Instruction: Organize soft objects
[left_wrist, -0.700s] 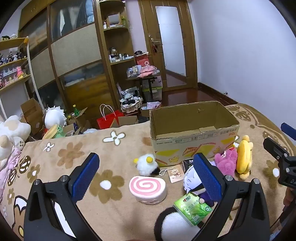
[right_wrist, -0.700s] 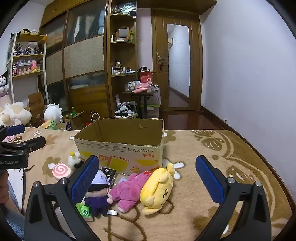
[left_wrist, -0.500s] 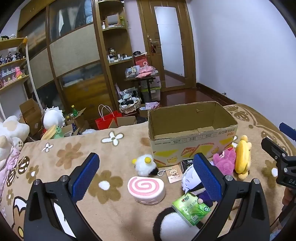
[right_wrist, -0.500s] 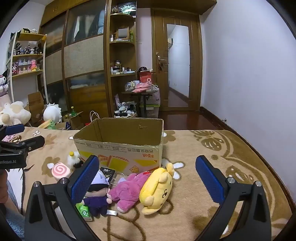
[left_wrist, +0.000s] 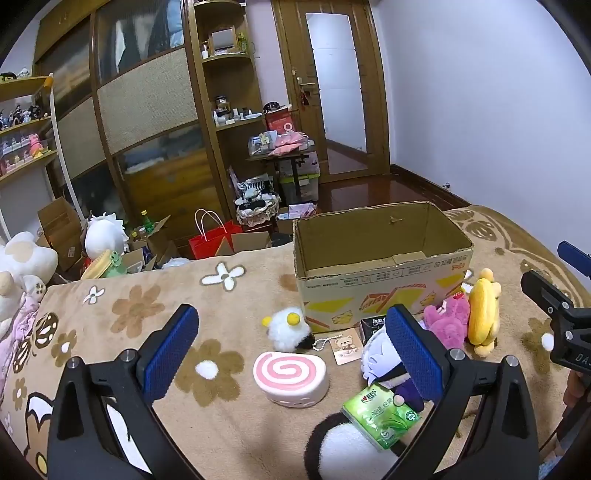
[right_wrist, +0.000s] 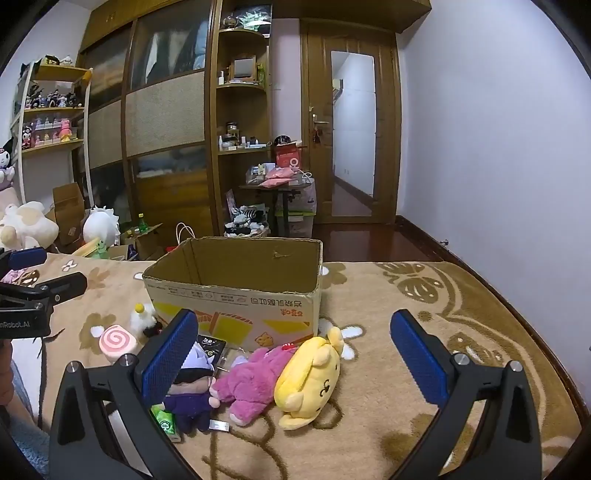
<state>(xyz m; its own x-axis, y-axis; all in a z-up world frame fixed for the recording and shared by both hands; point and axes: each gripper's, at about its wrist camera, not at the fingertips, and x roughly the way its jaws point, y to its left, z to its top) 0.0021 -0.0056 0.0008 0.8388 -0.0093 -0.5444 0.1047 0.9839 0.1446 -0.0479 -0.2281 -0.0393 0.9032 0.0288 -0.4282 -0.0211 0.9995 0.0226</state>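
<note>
An open, empty cardboard box (left_wrist: 380, 269) (right_wrist: 236, 295) stands on a brown flowered blanket. In front of it lie a pink swirl-roll cushion (left_wrist: 290, 377) (right_wrist: 117, 340), a small white fluffy toy (left_wrist: 286, 328), a white-haired doll in purple (right_wrist: 190, 391), a pink plush (right_wrist: 251, 380) (left_wrist: 445, 321) and a yellow dog plush (right_wrist: 308, 376) (left_wrist: 482, 314). My left gripper (left_wrist: 291, 354) is open and empty, above the swirl cushion. My right gripper (right_wrist: 291, 360) is open and empty, above the pink and yellow plushes.
A green tissue pack (left_wrist: 380, 415) and a black-and-white plush (left_wrist: 343, 450) lie near the front edge. A small card with a bear (left_wrist: 347, 345) lies by the box. Beyond the blanket are boxes, a red bag (left_wrist: 212, 242) and wooden wardrobes.
Both views shift only slightly; the left gripper has drifted a little right. Both grippers stay open and no object has moved.
</note>
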